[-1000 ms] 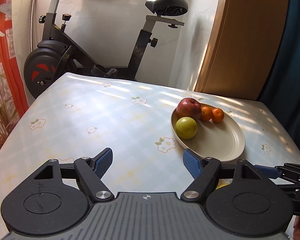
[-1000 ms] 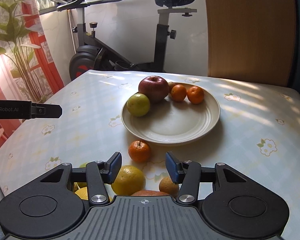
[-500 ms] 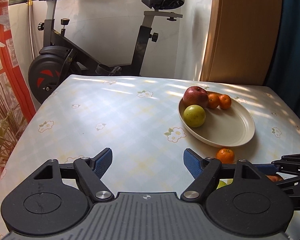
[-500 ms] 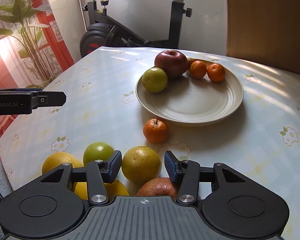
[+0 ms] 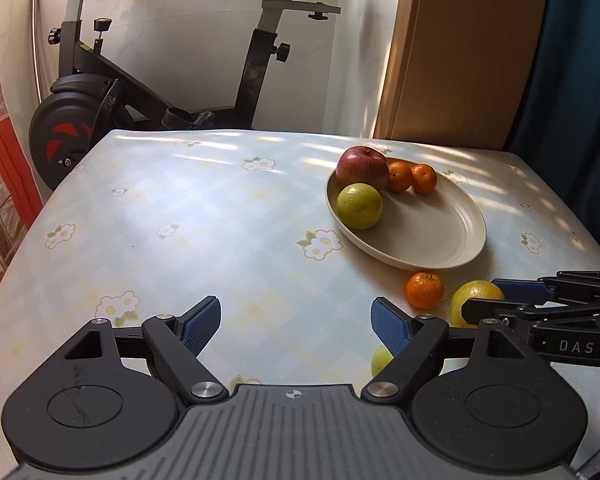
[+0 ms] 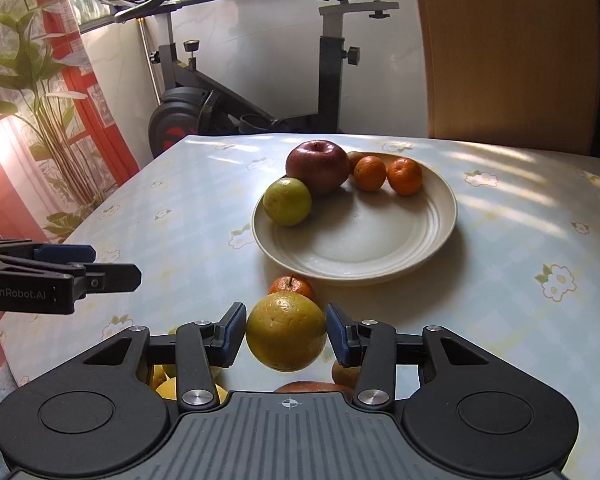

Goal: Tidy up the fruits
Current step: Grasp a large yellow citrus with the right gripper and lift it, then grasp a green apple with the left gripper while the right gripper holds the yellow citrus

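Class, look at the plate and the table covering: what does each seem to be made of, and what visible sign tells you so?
Plate: probably glazed ceramic, perhaps melamine; cream, glossy, with concentric ridges inside the rim.
Table covering: likely vinyl or oilcloth; smooth printed check with flowers, sheen in the sunlight, and it curves over the table's edge.

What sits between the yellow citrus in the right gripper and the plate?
One small tangerine on the table, just before the plate rim, beyond the yellow citrus; clearest in the right wrist view.
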Demonstrator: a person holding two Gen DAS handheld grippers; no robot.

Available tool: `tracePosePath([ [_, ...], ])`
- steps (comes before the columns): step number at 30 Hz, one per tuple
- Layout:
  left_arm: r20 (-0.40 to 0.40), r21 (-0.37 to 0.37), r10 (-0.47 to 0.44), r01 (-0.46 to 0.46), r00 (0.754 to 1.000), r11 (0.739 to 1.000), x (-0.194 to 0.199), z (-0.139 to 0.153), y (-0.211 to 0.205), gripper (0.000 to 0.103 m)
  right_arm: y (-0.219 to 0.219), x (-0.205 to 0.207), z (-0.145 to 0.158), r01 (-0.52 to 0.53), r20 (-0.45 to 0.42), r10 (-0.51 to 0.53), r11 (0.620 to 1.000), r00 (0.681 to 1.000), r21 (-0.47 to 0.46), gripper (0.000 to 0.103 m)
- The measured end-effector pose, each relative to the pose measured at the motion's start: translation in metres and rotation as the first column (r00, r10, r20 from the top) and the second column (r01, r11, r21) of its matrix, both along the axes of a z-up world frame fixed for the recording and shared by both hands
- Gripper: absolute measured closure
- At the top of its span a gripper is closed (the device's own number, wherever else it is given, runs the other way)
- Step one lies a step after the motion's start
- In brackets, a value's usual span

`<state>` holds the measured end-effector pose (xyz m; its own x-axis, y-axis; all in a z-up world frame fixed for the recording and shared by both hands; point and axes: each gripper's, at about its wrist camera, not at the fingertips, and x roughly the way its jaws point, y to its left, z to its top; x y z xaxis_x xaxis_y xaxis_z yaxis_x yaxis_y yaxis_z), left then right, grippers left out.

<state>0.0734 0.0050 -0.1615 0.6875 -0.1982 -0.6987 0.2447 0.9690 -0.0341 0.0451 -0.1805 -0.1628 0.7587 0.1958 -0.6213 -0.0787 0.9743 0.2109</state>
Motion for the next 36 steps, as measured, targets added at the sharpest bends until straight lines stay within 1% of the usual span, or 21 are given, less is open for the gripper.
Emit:
tracePosePath([
  [4,-0.084,-0.039,-0.077,0.074,0.994,0.997,0.005,-0.012,-0.012,0.02,-0.015,-0.003,0.007,0.044,0.028,-0.044,0.999,0.999,0.006,0.063],
  [6,-0.107,-0.054,-0.1,0.094,0.989,0.994,0.007,-0.016,-0.017,0.021,-0.021,-0.004,0.008,0.067,0.035,-0.067,0.998,0.997,-0.003,0.063],
  [7,-0.12,-0.061,-0.106,0.099,0.987,0.993,0.009,-0.017,-0.02,0.023,-0.023,-0.005,0.008,0.074,0.038,-0.074,0.997,0.997,-0.007,0.063],
  [9,-0.154,-0.079,-0.119,0.108,0.981,0.991,0.012,-0.02,-0.023,0.029,-0.027,-0.006,0.009,0.085,0.045,-0.085,0.996,0.995,-0.006,0.063],
  [12,-0.211,-0.135,-0.132,0.105,0.968,0.985,0.018,-0.025,-0.023,0.038,-0.031,-0.007,0.009,0.094,0.053,-0.094,0.996,0.994,0.003,0.063],
  [15,-0.263,-0.182,-0.135,0.089,0.955,0.979,0.023,-0.031,-0.024,0.04,-0.032,-0.008,0.009,0.096,0.058,-0.096,0.995,0.994,0.005,0.063],
  [17,-0.282,-0.198,-0.144,0.089,0.949,0.976,0.026,-0.035,-0.027,0.042,-0.031,-0.01,0.008,0.096,0.061,-0.096,0.995,0.994,0.005,0.062],
  [22,-0.322,-0.231,-0.158,0.085,0.934,0.969,0.031,-0.043,-0.03,0.043,-0.033,-0.011,0.008,0.101,0.066,-0.102,0.995,0.993,0.012,0.062],
  [24,-0.332,-0.238,-0.163,0.085,0.929,0.968,0.032,-0.046,-0.031,0.048,-0.033,-0.011,0.008,0.103,0.067,-0.104,0.995,0.992,0.014,0.062],
  [25,-0.333,-0.23,-0.162,0.087,0.929,0.969,0.033,-0.047,-0.032,0.049,-0.034,-0.011,0.008,0.105,0.067,-0.105,0.994,0.992,0.016,0.062],
  [26,-0.33,-0.22,-0.162,0.091,0.93,0.971,0.033,-0.048,-0.033,0.052,-0.033,-0.011,0.008,0.105,0.067,-0.106,0.994,0.992,0.017,0.062],
  [31,-0.302,-0.191,-0.167,0.112,0.939,0.975,0.029,-0.048,-0.036,0.052,-0.035,-0.012,0.008,0.111,0.067,-0.112,0.994,0.991,0.022,0.062],
  [33,-0.278,-0.168,-0.162,0.118,0.947,0.979,0.028,-0.044,-0.036,0.052,-0.036,-0.013,0.009,0.114,0.069,-0.115,0.993,0.991,0.024,0.062],
  [36,-0.235,-0.154,-0.155,0.121,0.96,0.981,0.027,-0.034,-0.035,0.052,-0.039,-0.013,0.01,0.12,0.072,-0.122,0.992,0.99,0.03,0.062],
])
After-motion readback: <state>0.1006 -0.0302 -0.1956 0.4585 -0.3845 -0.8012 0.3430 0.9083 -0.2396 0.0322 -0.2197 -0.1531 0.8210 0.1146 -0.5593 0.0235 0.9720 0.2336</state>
